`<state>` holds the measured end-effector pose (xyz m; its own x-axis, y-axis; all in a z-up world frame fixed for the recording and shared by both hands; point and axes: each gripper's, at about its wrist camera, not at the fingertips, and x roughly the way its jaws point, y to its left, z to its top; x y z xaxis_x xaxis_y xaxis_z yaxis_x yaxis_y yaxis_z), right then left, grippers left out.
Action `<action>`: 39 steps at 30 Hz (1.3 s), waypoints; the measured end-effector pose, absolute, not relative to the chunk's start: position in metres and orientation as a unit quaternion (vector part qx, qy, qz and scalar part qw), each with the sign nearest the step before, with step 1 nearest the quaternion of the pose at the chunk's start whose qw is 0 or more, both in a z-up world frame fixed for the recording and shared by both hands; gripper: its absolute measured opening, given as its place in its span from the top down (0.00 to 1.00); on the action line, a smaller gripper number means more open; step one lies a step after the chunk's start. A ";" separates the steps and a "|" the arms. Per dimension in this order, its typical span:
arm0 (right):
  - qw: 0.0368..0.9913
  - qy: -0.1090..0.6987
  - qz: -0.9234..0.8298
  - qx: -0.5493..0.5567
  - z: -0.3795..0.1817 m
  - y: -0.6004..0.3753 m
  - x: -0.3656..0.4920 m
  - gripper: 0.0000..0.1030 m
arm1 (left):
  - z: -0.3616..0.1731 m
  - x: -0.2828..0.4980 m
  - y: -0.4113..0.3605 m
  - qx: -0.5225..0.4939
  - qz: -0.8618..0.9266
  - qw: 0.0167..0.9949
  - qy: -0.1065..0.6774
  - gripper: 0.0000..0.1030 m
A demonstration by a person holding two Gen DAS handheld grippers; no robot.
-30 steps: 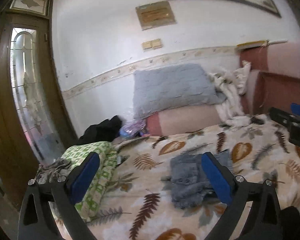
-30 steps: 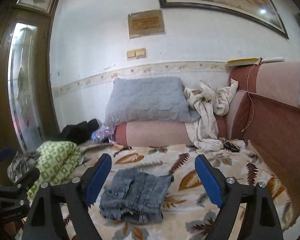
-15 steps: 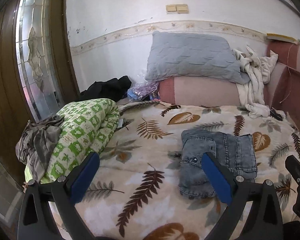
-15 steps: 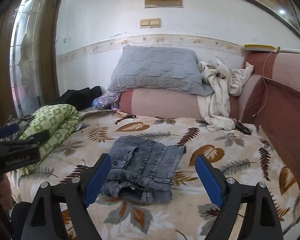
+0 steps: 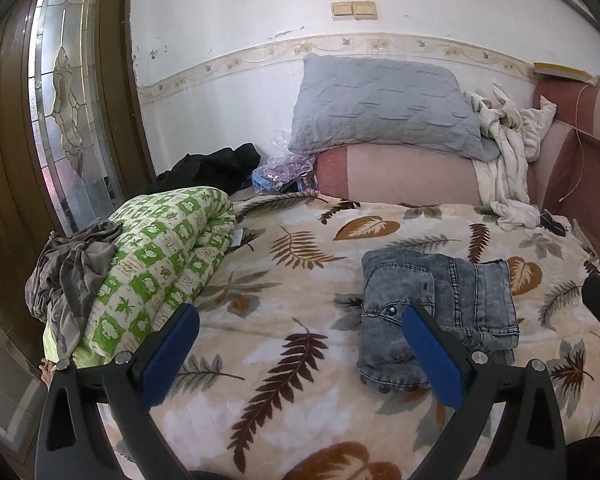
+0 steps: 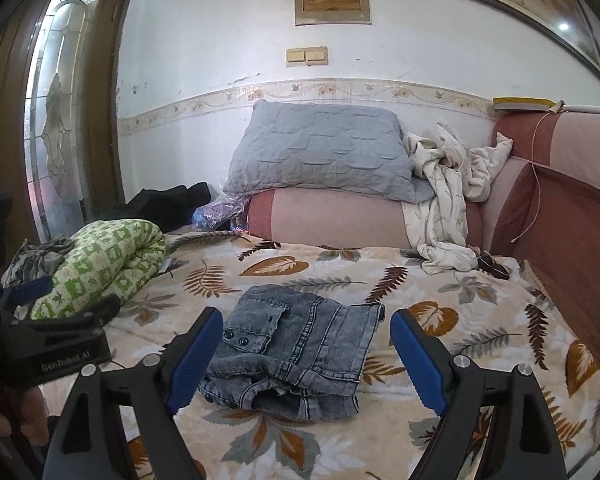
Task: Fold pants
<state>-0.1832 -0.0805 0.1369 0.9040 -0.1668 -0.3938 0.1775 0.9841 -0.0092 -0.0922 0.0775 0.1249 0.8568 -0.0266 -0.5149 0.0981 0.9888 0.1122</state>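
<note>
Both views have dropped since a second ago: the wall picture that filled the top of each earlier frame has slid almost out of the left view, and the bed and the denim now sit larger and lower in front of the jaws. The left hand-held gripper (image 5: 300, 354) hangs above the leaf-print blanket (image 5: 284, 280) with its blue pads spread wide and nothing between them; the pants (image 5: 436, 304) lie just past its right finger, on the right half of the bed. The right hand-held gripper (image 6: 306, 354) also stands wide open, its fingers framing the pants (image 6: 296, 352) without touching them. The pants are grey-blue denim, already folded into a compact rectangle with the waistband snaps facing the cameras. A rolled green-and-white quilt (image 5: 160, 264) lies along the bed's left edge, well apart from the denim. A grey pillow (image 6: 324, 152) rests on a pink bolster (image 6: 332, 216) against the wall.
</note>
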 end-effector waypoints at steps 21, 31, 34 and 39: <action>0.971 0.222 -0.085 0.002 0.125 -0.072 -0.170 0.15 | 0.108 -0.082 0.083 0.064 -0.033 0.956 0.286 0.02; 0.969 0.234 -0.080 0.000 0.116 -0.065 -0.161 0.15 | 0.099 -0.075 0.087 0.062 -0.031 0.953 0.296 0.02; 0.969 0.235 -0.079 -0.003 0.115 -0.064 -0.159 0.15 | 0.098 -0.074 0.087 0.061 -0.031 0.953 0.296 0.02; 0.967 0.241 -0.079 -0.004 0.111 -0.062 -0.157 0.15 | 0.094 -0.072 0.089 0.061 -0.031 0.951 0.301 0.02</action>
